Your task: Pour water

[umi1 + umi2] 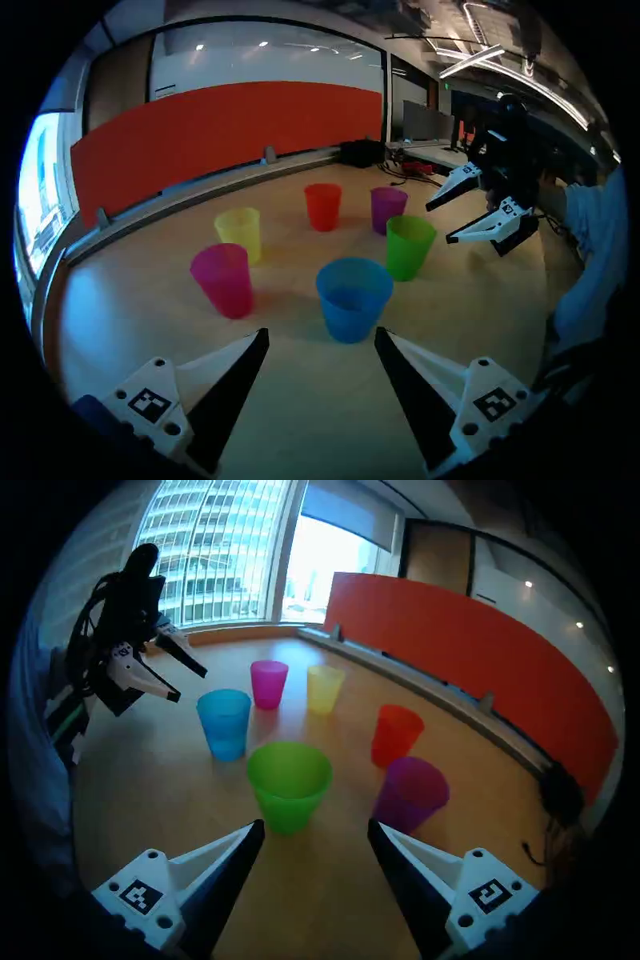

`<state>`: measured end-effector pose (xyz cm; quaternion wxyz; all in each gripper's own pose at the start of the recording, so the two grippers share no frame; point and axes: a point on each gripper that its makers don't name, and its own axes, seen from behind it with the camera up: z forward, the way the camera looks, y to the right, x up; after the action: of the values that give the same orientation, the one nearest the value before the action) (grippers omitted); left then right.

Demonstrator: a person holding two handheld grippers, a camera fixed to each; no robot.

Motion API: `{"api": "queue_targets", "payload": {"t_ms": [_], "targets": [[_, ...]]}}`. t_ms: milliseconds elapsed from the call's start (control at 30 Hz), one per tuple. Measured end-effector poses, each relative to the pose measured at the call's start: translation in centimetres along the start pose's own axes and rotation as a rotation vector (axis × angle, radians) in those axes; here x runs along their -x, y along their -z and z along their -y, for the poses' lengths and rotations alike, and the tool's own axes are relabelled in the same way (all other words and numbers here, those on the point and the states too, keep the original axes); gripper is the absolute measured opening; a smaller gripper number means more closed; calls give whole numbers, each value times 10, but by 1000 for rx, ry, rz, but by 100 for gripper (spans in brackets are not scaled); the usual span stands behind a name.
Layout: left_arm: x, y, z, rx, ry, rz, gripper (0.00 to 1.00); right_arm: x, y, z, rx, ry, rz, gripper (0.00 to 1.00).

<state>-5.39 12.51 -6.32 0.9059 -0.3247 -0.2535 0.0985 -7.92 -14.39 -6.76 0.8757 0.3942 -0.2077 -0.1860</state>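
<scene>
Several plastic cups stand in a loose ring on a wooden table (144,304). In the left gripper view, my left gripper (320,342) is open just short of the blue cup (353,298), which holds some water. Around it stand a pink cup (223,279), a yellow cup (239,233), an orange cup (323,206), a purple cup (388,209) and a green cup (409,246). My right gripper (442,222) hovers open beside the green cup. In the right gripper view, my right gripper (314,834) is open right behind the green cup (289,786), and the left gripper (189,682) hangs open left of the blue cup (224,723).
An orange wall panel (216,132) runs along the table's far side. Large windows (216,552) lie beyond the table in the right gripper view. A person's sleeve (596,240) reaches in at the right edge. Cables and dark gear (364,152) sit at the far corner.
</scene>
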Motion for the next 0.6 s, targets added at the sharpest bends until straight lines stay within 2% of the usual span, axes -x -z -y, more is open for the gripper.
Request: {"api": "queue_targets", "payload": {"t_ms": [367,600], "targets": [[-33,31,30,-156,10,-146,99,-17,29,-20,112,-68,-96,100],[-46,43,47,-241,43,-206,98,-27,43,-36,206,-98,-149,100]]}}
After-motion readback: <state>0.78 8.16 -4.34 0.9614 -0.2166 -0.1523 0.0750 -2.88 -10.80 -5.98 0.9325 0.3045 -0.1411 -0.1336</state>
